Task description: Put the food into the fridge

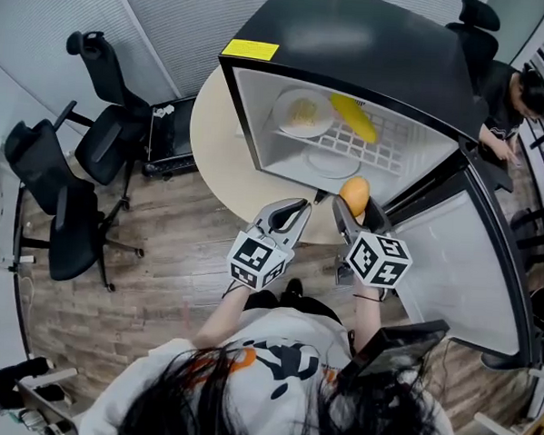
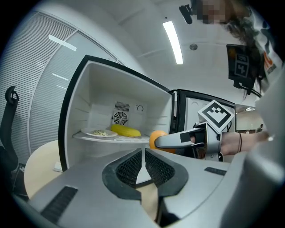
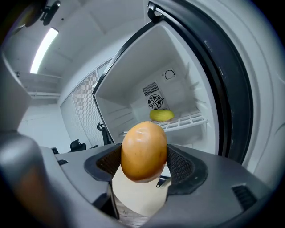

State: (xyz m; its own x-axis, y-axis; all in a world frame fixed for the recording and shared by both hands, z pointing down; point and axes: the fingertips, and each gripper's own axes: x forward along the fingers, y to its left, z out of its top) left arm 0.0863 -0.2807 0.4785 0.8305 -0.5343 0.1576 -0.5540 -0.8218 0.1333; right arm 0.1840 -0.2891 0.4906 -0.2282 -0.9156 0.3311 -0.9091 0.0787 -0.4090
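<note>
The small black fridge [image 1: 259, 120] stands open on a round table, its door [image 1: 470, 259] swung to the right. On its wire shelf [image 1: 366, 149] lie a white plate of food [image 1: 302, 112] and a yellow corn cob [image 1: 354, 117]. My right gripper [image 1: 350, 209] is shut on an orange mango [image 1: 354, 195] just in front of the fridge's opening; the mango [image 3: 144, 151] fills the gap between its jaws. Beside it my left gripper [image 1: 287, 220] hangs shut with nothing in it, its jaws [image 2: 143, 167] meeting. From the left gripper view, the mango [image 2: 156, 138] shows near the shelf.
The round beige table [image 1: 230, 155] carries the fridge. Two black office chairs [image 1: 74, 174] stand at the left on the wood floor. A person in black [image 1: 510, 102] sits at the far right beside another chair [image 1: 473, 22]. A white plate [image 1: 332, 162] rests on the fridge floor.
</note>
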